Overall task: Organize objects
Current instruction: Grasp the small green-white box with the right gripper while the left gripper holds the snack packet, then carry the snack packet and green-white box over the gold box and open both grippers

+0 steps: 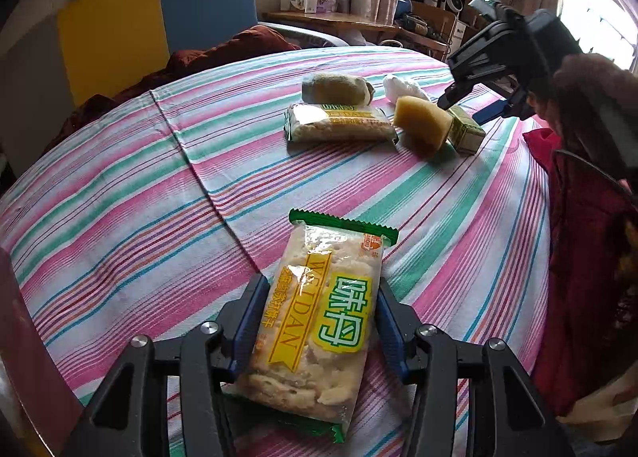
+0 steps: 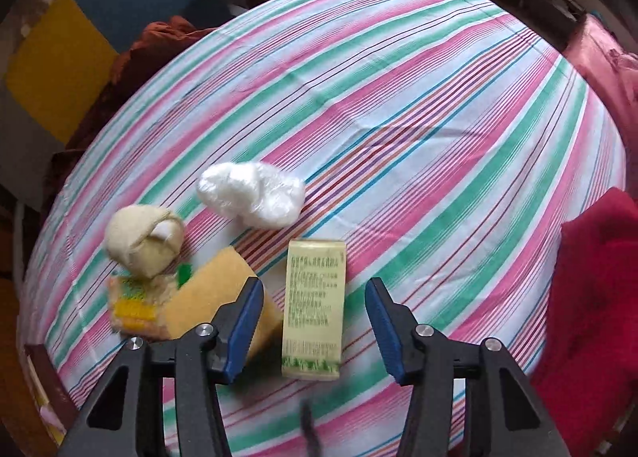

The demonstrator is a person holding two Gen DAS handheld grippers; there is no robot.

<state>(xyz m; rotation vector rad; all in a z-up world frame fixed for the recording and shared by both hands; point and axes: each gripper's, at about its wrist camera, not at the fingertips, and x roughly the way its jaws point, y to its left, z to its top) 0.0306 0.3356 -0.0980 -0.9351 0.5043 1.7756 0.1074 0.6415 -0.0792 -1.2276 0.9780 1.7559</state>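
Round table [image 1: 119, 186] under a pink, green and white striped cloth [image 2: 438, 106], one crease running across it; near edge: cracker packet [image 1: 319, 321] lying flat, long axis pointing to the far side; far side cluster: second cracker packet [image 1: 339, 124] flat, rolled beige cloth [image 1: 337, 88] touching its far edge, can't tell if it sits partly on top; yellow sponge [image 1: 422, 124] just beside that packet; small green box [image 2: 313, 307] flat, close alongside the sponge; crumpled white plastic bag [image 2: 251, 194] just beyond.

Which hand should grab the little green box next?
Right. The right gripper is open with the green box between its fingers, while the left gripper already holds a cracker packet.
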